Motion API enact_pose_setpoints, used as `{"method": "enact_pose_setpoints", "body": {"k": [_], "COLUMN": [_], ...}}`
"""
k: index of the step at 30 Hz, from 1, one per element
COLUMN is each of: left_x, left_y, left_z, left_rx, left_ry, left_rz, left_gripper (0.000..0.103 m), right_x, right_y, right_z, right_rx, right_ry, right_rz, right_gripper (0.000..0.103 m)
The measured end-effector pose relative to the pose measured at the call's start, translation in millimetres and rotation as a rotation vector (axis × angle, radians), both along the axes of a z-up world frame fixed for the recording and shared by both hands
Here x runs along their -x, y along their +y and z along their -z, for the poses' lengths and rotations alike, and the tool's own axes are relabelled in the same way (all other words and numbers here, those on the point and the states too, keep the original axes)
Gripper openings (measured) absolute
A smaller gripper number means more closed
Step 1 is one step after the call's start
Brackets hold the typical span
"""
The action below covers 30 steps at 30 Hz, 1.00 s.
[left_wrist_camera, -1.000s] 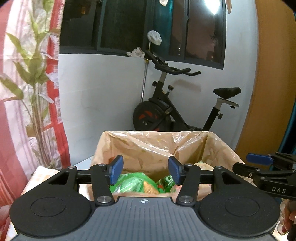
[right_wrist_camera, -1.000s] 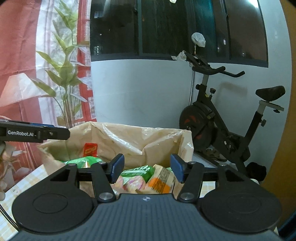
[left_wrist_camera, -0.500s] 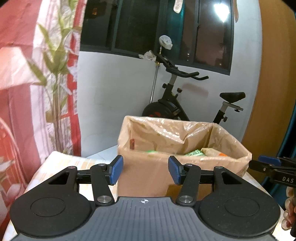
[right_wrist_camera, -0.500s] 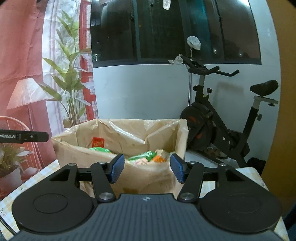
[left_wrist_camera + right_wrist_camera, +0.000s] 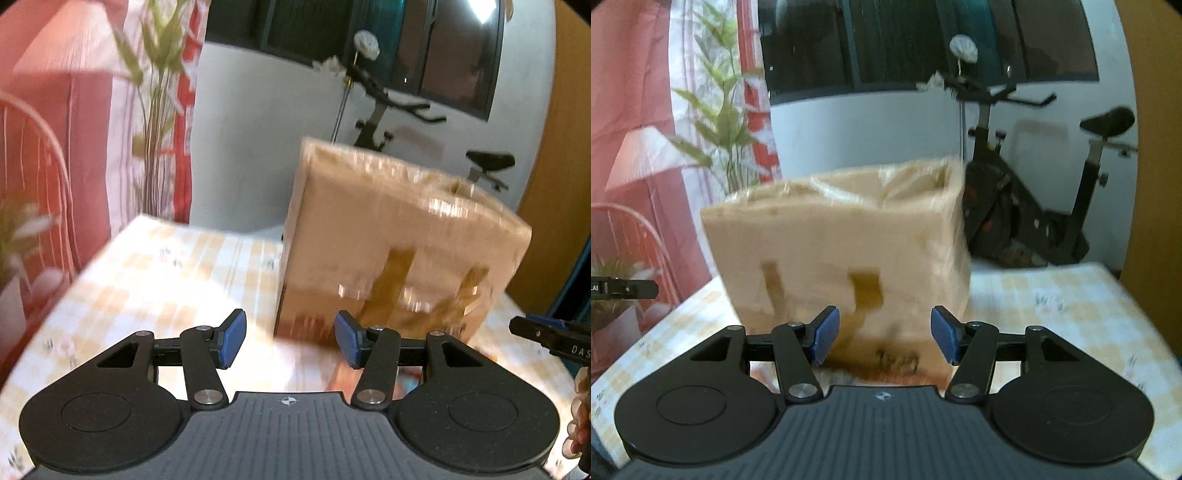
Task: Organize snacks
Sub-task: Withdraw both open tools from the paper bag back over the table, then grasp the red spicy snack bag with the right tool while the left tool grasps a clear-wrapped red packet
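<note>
Checked yellow cloth covers the table (image 5: 1071, 295), and behind it I see a white wall, dark windows and an exercise bike (image 5: 1034, 206). My cardboard box (image 5: 842, 251), lined with clear plastic, stands on the cloth just ahead of both tools; its contents are hidden from this low angle. My left gripper (image 5: 290, 341) and right gripper (image 5: 884, 338) both have their blue pads parted with nothing between them.
</note>
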<state>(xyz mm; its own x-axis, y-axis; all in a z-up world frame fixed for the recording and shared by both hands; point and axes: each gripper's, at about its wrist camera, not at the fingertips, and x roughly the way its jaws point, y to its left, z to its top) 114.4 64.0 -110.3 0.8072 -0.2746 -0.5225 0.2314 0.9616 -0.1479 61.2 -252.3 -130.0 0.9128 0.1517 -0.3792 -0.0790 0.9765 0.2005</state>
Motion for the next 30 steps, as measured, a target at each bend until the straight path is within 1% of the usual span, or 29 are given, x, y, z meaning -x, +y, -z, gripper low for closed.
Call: {"method": "enact_pose_setpoints", "body": {"k": [3, 5, 7, 9, 10, 12, 14, 17, 19, 24, 28, 30], "left_x": [4.9, 8.6, 12.2, 15.0, 16.6, 18.1, 15.8, 9.5, 6.3, 1.1, -0.3, -0.3], "left_y": [2.3, 2.8, 3.4, 3.6, 4.0, 4.5, 4.8, 2.6, -6.6, -17.4, -28.9, -35.2], "left_z": [19.7, 32.3, 46.1, 59.3, 66.1, 76.8, 84.3, 91.7, 92.5, 93.8, 96.0, 97.4], "left_rx": [0.004, 0.024, 0.046, 0.068, 0.081, 0.085, 0.074, 0.048, 0.012, -0.034, -0.108, -0.145], "left_ry": [0.062, 0.117, 0.206, 0.299, 0.334, 0.376, 0.4, 0.407, 0.384, 0.345, 0.298, 0.276], "left_rz": [-0.004, -0.017, -0.03, -0.042, -0.038, -0.038, -0.052, -0.065, -0.067, -0.06, -0.046, -0.041], "left_gripper": [0.055, 0.055, 0.054, 0.05, 0.05, 0.05, 0.05, 0.05, 0.05, 0.05, 0.051, 0.053], "right_x": [3.7, 5.2, 6.9, 8.0, 8.9, 9.6, 9.5, 9.5, 10.0, 13.5, 16.7, 18.1], "right_y": [4.3, 6.7, 8.6, 9.4, 9.9, 10.6, 13.1, 14.3, 13.1, 12.8, 12.0, 10.4], "right_z": [15.3, 24.5, 32.8, 38.2, 40.7, 44.9, 48.8, 51.3, 52.7, 58.4, 67.7, 71.7], "right_rx": [-0.016, -0.024, -0.029, -0.03, -0.031, -0.034, -0.035, -0.04, -0.043, -0.042, -0.067, -0.079], "right_ry": [0.05, 0.08, 0.106, 0.121, 0.126, 0.134, 0.145, 0.152, 0.152, 0.149, 0.169, 0.178], "right_rz": [-0.016, -0.023, -0.028, -0.035, -0.038, -0.04, -0.04, -0.044, -0.043, -0.032, -0.029, -0.022], "right_gripper": [0.059, 0.059, 0.059, 0.059, 0.059, 0.059, 0.059, 0.059, 0.059, 0.059, 0.059, 0.059]}}
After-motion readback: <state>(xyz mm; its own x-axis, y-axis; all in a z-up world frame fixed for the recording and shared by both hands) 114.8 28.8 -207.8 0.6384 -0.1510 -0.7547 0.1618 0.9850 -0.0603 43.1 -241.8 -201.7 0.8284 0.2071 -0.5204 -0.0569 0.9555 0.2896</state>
